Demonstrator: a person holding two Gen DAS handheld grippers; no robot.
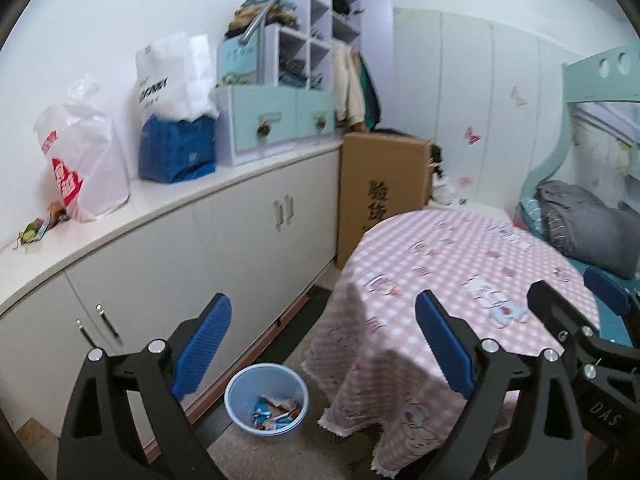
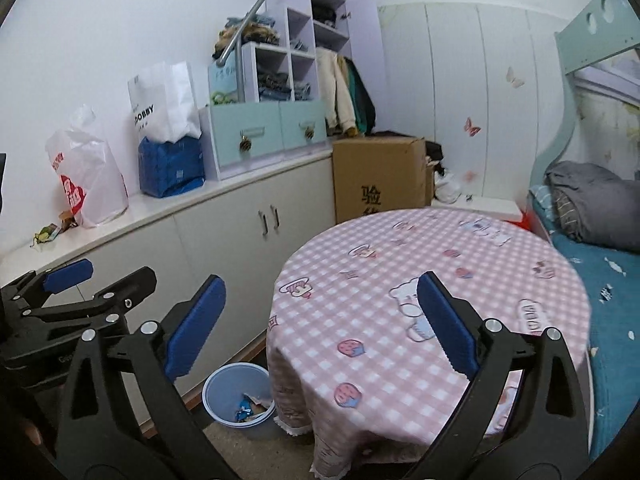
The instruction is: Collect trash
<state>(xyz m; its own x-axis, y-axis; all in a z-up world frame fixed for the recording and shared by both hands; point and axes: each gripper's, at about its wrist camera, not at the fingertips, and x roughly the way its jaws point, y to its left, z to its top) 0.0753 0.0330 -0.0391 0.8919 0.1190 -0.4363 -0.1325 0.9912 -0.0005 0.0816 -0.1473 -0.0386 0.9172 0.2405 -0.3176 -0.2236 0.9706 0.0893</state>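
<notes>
Both my claws, left [image 1: 322, 344] and right [image 2: 320, 328], gape apart, empty. The bin [image 1: 267, 400] sits below my left claw; its trash [image 1: 274, 408] looks light, crinkly wrappers, best pinched by an edge.

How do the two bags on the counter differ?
The plastic bag is thin, crumpled, with red print; the paper bag is stiff, boxy, with black lettering. The plastic bag sits directly on the counter; the paper bag stands on a blue package. Both are white and upright.
</notes>
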